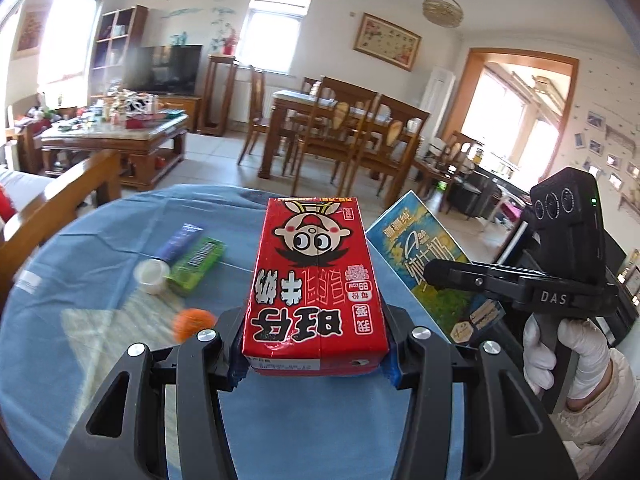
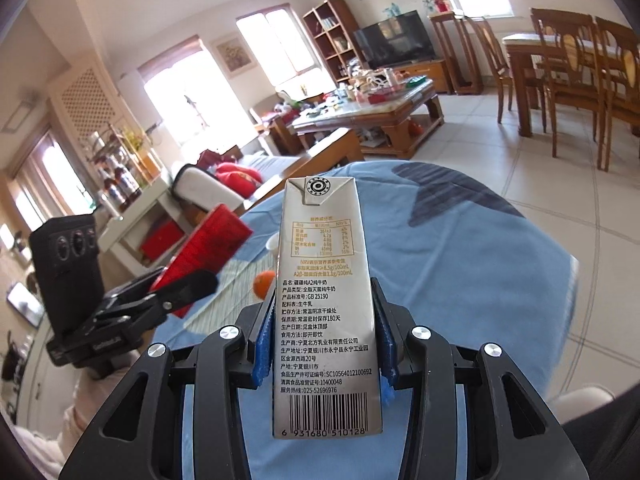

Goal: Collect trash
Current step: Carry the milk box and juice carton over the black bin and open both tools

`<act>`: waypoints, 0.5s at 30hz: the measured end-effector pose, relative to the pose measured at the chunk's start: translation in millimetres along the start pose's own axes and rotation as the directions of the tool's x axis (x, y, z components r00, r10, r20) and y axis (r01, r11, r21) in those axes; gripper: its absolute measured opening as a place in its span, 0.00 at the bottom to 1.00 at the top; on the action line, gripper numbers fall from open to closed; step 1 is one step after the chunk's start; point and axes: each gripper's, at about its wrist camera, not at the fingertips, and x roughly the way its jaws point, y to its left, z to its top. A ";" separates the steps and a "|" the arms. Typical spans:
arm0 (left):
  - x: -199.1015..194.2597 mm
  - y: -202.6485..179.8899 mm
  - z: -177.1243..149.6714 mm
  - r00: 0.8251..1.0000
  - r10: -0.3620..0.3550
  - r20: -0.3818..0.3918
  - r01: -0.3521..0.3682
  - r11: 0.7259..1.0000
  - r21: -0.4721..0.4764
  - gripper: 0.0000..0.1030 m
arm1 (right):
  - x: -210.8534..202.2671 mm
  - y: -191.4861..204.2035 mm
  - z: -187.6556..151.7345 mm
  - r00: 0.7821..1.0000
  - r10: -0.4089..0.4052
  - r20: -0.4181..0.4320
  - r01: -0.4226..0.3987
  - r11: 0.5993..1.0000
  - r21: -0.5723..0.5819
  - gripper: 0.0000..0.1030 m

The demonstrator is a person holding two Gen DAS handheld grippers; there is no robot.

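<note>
While the left claw point(image 1: 316, 354) pinches a red milk carton point(image 1: 316, 280), the right claw point(image 2: 324, 354) clamps a silver carton point(image 2: 324, 300).

Round table under a light blue cloth point(image 1: 100, 360); on it a small white plastic cup point(image 1: 152, 276), with a green packet point(image 1: 196, 262) touching it, a dark blue tube point(image 1: 180, 240) behind, and a fuzzy orange ball point(image 1: 192, 322) nearer.

Beyond your blue-covered table point(image 1: 100, 360) you have a wooden coffee table point(image 1: 120, 140) crowded with clutter, and a dark television point(image 1: 170, 66) behind it beside a bookshelf point(image 1: 116, 40). A dining table point(image 1: 304, 108) with wooden chairs point(image 1: 336, 132) stands near the far window point(image 1: 274, 36). A framed picture point(image 1: 386, 42) hangs on the wall, and a lamp point(image 1: 442, 8) hangs from the ceiling.
</note>
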 end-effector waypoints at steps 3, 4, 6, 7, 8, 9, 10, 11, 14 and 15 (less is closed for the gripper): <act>11.7 -20.3 -5.9 0.999 -0.047 -0.015 0.048 0.999 0.016 0.49 | -28.9 -10.7 -14.4 1.000 -0.015 0.016 0.015 1.000 0.016 0.40; 15.6 -27.2 -7.7 0.998 -0.061 -0.020 0.061 0.998 0.022 0.49 | -41.1 -16.0 -20.0 0.999 -0.026 0.022 0.025 0.999 0.025 0.40; 24.9 -43.6 -11.4 0.995 -0.097 -0.033 0.098 0.994 0.037 0.49 | -57.3 -23.3 -29.5 0.999 -0.042 0.029 0.041 0.999 0.036 0.40; 27.9 -49.2 -13.0 0.993 -0.110 -0.038 0.112 0.993 0.042 0.49 | -68.5 -29.4 -35.7 0.998 -0.057 0.035 0.055 0.997 0.047 0.40; 31.7 -56.4 -14.2 0.991 -0.127 -0.044 0.129 0.990 0.048 0.49 | -77.5 -36.0 -42.2 0.997 -0.067 0.038 0.064 0.996 0.055 0.40; 37.4 -64.8 -15.8 0.988 -0.147 -0.053 0.150 0.987 0.055 0.49 | -87.3 -42.7 -48.5 0.996 -0.076 0.041 0.073 0.995 0.064 0.40; 39.9 -70.6 -18.4 0.986 -0.159 -0.058 0.163 0.985 0.061 0.49 | -94.8 -48.4 -53.7 0.995 -0.086 0.043 0.083 0.994 0.073 0.40; 43.5 -78.0 -20.9 0.982 -0.175 -0.065 0.180 0.981 0.068 0.49 | -106.0 -56.2 -61.1 0.994 -0.103 0.047 0.099 0.991 0.088 0.40; 52.2 -99.6 -29.6 0.973 -0.211 -0.088 0.219 0.972 0.085 0.49 | -128.6 -72.4 -77.2 0.988 -0.141 0.055 0.134 0.983 0.124 0.40; 55.4 -105.6 -31.5 0.970 -0.225 -0.096 0.233 0.968 0.089 0.49 | -135.2 -77.2 -82.2 0.987 -0.152 0.058 0.143 0.980 0.135 0.40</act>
